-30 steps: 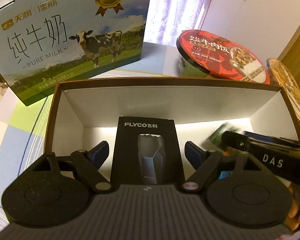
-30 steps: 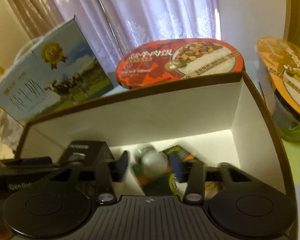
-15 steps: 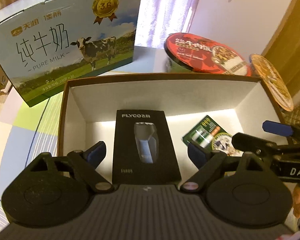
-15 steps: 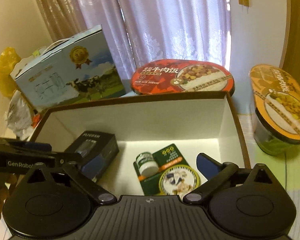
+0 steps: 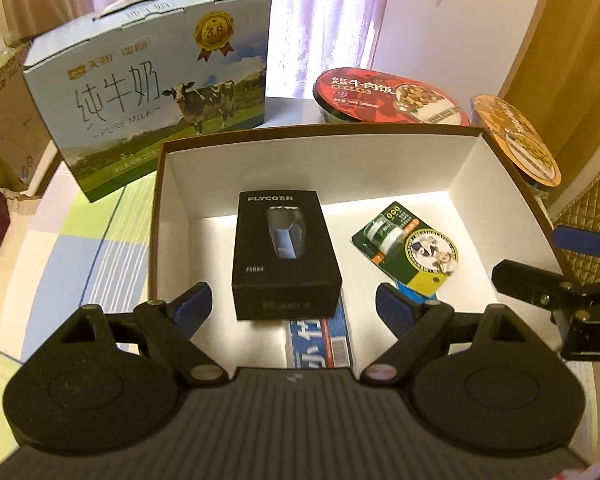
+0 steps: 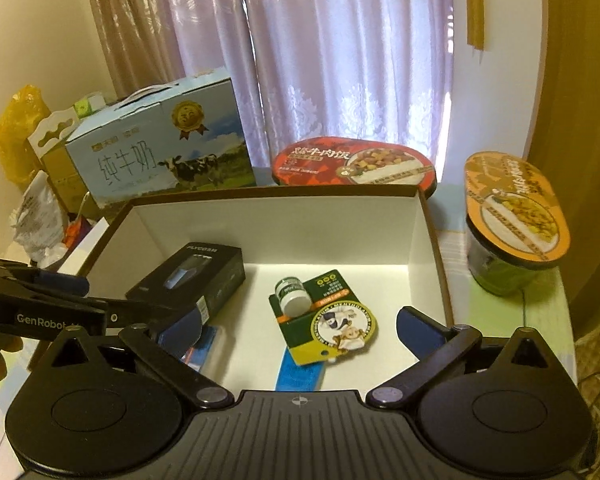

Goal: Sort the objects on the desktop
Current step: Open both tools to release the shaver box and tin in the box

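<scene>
Both grippers, left [image 5: 290, 306] and right [image 6: 298, 326], spread wide, empty, above box [image 5: 316, 133]. Inside: shaver box [image 5: 284, 256], green pack [image 5: 410, 246].

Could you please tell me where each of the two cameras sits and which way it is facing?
Left wrist: sits on the left tool, looking down into the open box at the black shaver box; its own open fingers and the right tool show.
Right wrist: sits on the right tool, facing the green card pack; the left tool shows.
Shared: box, milk carton, red bowl.
</scene>
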{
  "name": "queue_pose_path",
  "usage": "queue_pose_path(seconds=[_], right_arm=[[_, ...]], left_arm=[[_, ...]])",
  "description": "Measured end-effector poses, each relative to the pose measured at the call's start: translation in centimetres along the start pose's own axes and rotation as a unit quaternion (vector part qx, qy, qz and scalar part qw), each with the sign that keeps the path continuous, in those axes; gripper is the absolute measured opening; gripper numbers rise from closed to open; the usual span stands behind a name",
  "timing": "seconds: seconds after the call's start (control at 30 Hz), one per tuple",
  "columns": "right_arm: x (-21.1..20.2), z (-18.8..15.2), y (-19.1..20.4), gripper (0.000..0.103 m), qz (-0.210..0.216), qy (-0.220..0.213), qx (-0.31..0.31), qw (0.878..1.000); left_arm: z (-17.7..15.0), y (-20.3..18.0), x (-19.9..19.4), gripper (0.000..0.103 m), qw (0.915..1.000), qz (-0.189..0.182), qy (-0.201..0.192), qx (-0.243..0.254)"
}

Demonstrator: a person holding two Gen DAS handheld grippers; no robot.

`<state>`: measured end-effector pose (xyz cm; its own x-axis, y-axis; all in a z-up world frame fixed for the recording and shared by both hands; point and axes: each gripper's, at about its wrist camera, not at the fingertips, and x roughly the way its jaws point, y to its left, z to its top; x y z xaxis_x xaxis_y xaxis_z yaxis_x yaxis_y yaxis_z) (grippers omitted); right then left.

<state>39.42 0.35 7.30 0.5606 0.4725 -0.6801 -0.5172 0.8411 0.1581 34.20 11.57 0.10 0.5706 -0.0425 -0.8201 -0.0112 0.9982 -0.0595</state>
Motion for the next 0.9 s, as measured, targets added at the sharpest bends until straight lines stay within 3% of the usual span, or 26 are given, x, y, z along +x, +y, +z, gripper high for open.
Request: queue_pose_path(seconds=[0.4,0.9], right_arm=[[-5.0,-2.1,1.7,0.101,-0.004,-0.02,-0.004,1.0],[-10.6,-4.9,4.2,0.101,-0.002,-0.042,-0.011,0.999]], left_arm=[[-4.1,-1.2,-5.6,0.087,0.9995,0.026,-0.016,-0.005],[-8.5,-1.3,-12.1,0.088,0.9985,0.025,-0.044,-0.02]])
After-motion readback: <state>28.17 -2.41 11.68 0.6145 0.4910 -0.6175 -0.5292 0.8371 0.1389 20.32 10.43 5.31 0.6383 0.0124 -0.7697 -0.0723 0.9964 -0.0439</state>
